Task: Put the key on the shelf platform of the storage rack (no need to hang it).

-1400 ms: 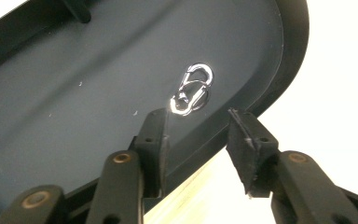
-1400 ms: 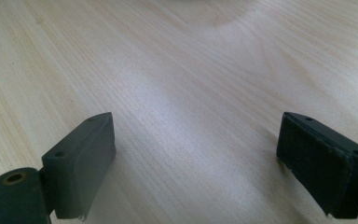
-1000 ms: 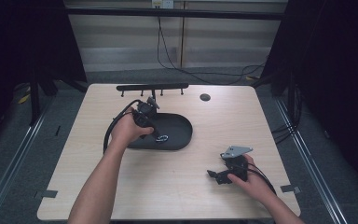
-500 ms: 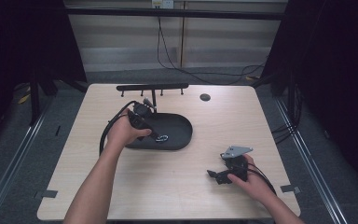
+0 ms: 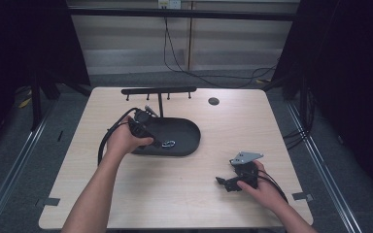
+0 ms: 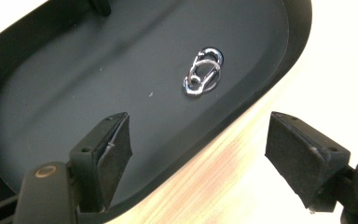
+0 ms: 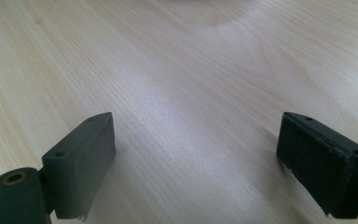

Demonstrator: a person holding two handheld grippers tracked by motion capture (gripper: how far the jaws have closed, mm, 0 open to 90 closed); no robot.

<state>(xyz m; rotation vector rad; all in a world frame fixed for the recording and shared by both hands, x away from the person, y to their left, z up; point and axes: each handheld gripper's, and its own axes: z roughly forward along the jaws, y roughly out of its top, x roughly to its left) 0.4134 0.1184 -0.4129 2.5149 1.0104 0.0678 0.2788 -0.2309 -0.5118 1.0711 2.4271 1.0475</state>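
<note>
Jaws of your left gripper [image 5: 151,137] have just been opening and hold nothing. From the high view, a silver clip [image 5: 169,143] lies in the black tray [image 5: 190,141], just beyond them; your right gripper [image 5: 229,182] rests well apart. In the left gripper view, the clip [image 6: 203,71] lies ahead, tilted. In the right gripper view, wide jaws frame bare table [image 7: 177,84].

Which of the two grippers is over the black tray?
The left gripper, jaws spread above the tray near the silver clip; the right gripper sits over bare table.
</note>
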